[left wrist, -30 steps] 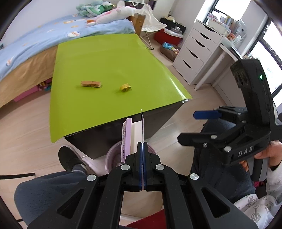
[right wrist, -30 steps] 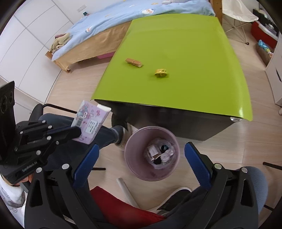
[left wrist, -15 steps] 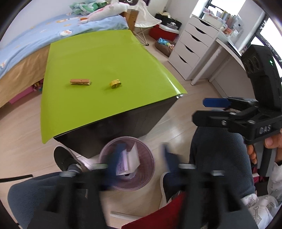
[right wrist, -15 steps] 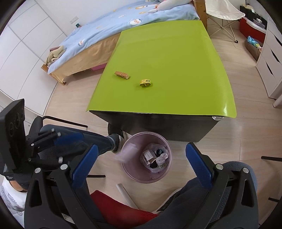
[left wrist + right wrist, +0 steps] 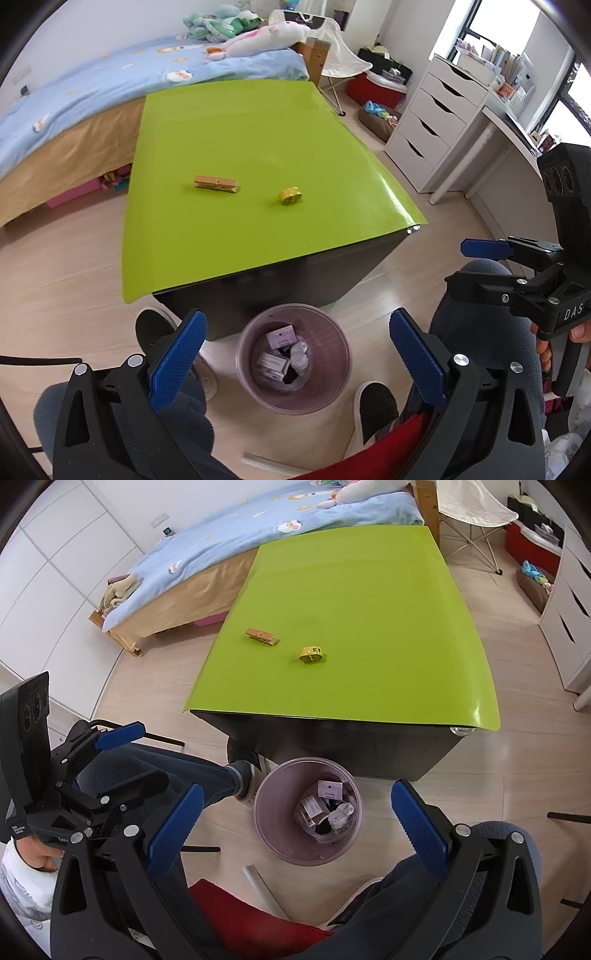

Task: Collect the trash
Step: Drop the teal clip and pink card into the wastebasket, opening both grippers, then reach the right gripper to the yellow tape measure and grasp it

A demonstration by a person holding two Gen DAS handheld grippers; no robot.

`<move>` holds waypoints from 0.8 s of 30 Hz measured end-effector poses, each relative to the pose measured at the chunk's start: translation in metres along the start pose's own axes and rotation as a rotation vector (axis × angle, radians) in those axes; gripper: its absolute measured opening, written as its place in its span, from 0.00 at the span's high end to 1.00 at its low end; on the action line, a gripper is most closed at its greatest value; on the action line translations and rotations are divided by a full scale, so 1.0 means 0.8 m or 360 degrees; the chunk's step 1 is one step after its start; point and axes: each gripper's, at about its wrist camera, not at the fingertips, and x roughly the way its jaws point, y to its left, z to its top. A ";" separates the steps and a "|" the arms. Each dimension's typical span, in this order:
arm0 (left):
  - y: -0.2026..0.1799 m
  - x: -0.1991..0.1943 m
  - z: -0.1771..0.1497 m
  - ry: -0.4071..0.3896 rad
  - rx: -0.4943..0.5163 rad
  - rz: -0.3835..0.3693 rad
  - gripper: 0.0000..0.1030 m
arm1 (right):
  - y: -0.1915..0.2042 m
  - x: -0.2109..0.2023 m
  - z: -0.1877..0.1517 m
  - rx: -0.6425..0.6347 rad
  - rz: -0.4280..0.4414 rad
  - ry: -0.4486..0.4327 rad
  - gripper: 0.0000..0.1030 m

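A pink waste bin (image 5: 339,331) (image 5: 280,849) stands on the floor in front of the green table (image 5: 240,129) (image 5: 351,590). In the bin, a lilac box (image 5: 281,336) (image 5: 330,789) lies on other trash. My left gripper (image 5: 295,319) (image 5: 147,753) hangs above the bin; its jaws are opening and nothing is between them. My right gripper (image 5: 298,790) (image 5: 461,264) is open beside it and holds nothing. On the table lie a wooden clothespin (image 5: 216,183) (image 5: 261,636) and a small yellow tape roll (image 5: 290,194) (image 5: 311,653).
The person's legs and dark shoes (image 5: 376,406) flank the bin. A red cushion (image 5: 251,919) and a white tube (image 5: 260,886) lie near my side. A bed (image 5: 92,103) stands behind the table, white drawers (image 5: 432,125) to the right.
The left gripper went from shut on the lilac box to wide open. The box dropped into the bin. The right gripper stayed open and still.
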 end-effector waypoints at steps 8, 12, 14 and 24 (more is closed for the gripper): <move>0.018 -0.006 0.010 -0.0015 -0.0052 0.0021 0.07 | 0.012 0.011 0.028 -0.0045 -0.0008 -0.0002 0.03; 0.025 -0.008 0.017 -0.0029 -0.0068 0.0023 0.07 | 0.016 0.025 0.055 -0.0070 -0.0009 0.0011 0.03; 0.028 -0.008 0.020 -0.0037 -0.0075 0.0023 0.07 | 0.019 0.037 0.073 -0.0088 -0.0023 0.0028 0.03; 0.040 -0.009 0.028 -0.0063 -0.0101 0.0018 0.07 | 0.021 0.109 0.153 -0.0127 -0.0119 0.0148 0.03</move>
